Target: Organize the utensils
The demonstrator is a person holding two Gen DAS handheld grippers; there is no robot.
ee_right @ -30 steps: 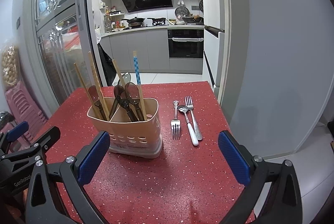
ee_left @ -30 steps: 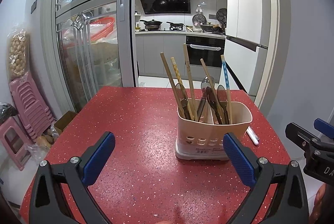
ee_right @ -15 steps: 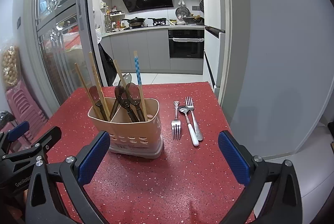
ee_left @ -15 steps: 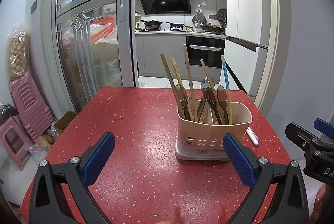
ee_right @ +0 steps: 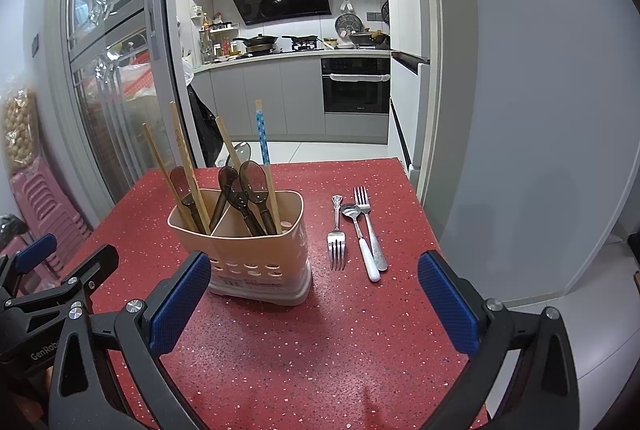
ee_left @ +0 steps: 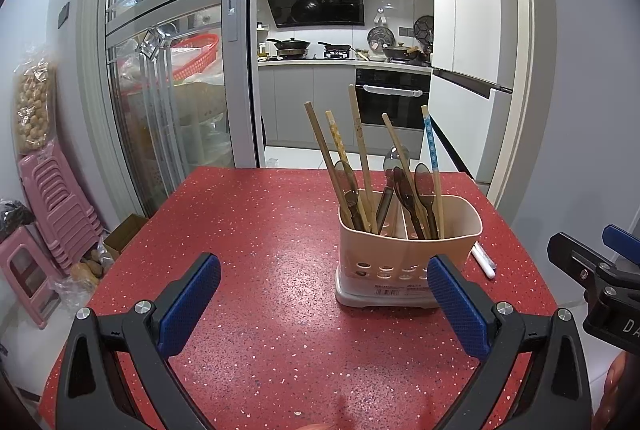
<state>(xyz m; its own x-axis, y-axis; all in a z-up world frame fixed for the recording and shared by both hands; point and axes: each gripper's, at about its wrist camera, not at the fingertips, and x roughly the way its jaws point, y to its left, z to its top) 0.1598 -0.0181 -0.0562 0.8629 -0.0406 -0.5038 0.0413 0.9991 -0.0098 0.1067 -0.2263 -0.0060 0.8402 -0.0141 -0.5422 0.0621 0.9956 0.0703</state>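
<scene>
My left tongs (ee_left: 324, 304) and my right tongs (ee_right: 314, 304) both hang released over the near part of the red tabletop (ee_right: 320, 342), blue pads wide apart and nothing between them.

From the left, the beige utensil holder (ee_left: 408, 254) hides nearly all the loose cutlery; only a white handle tip (ee_left: 484, 264) shows past its right side. From the right it lies plain, between the holder (ee_right: 256, 254) and the tabletop's right edge: a small fork (ee_right: 336, 236), a white-handled spoon (ee_right: 360, 238) and a larger fork (ee_right: 370, 226). All three lie flat, side by side, long axes running near edge to far edge. The small fork's tines point to the near edge; the spoon's bowl and the larger fork's tines point to the far edge.

In the holder, chopsticks (ee_right: 182, 165) and dark plastic spoons (ee_right: 252, 177) stand tilted, bowls up; their lower ends are hidden by its wall.
</scene>
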